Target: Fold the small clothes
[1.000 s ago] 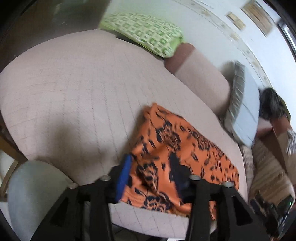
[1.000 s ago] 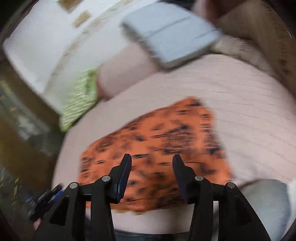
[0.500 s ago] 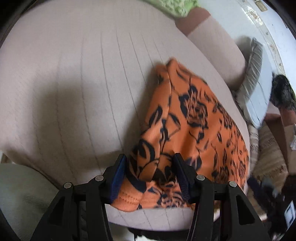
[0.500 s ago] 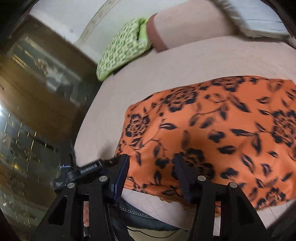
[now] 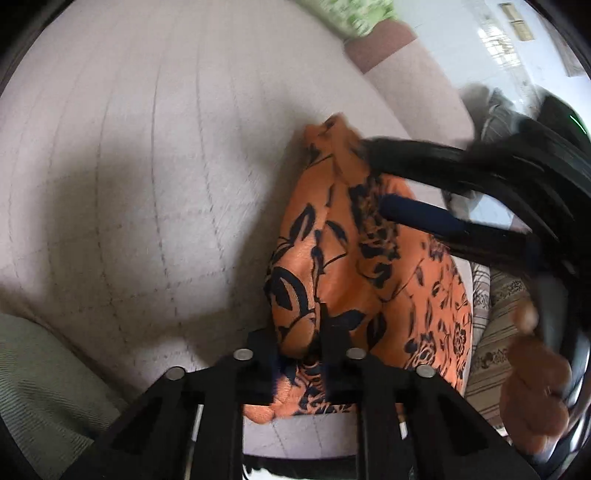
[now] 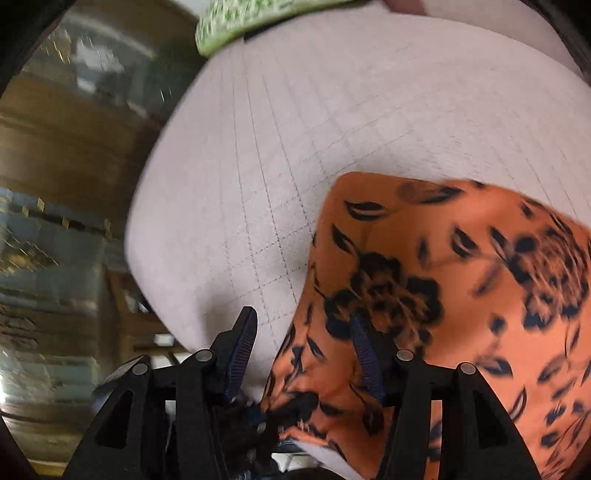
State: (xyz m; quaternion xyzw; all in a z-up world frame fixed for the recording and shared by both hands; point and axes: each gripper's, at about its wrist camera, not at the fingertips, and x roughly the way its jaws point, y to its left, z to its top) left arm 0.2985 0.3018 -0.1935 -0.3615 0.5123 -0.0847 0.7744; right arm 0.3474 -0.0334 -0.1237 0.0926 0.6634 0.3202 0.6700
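Note:
An orange garment with a black flower print lies on a pale quilted cushion surface. My left gripper is shut on the garment's near edge, and the cloth bunches up between its pads. My right gripper is open over the garment's left corner, with the cloth edge between its fingers. In the left wrist view the right gripper reaches in from the right over the garment's far end, blurred.
A green patterned pillow lies at the far edge of the quilted surface. A brown bolster and striped cushions lie to the right. A grey-green cushion is at the near left. A hand holds the right gripper.
My left gripper closed on the garment's near edge and the cloth bunched up. My right gripper moved left to the garment's far corner and now shows in the left wrist view.

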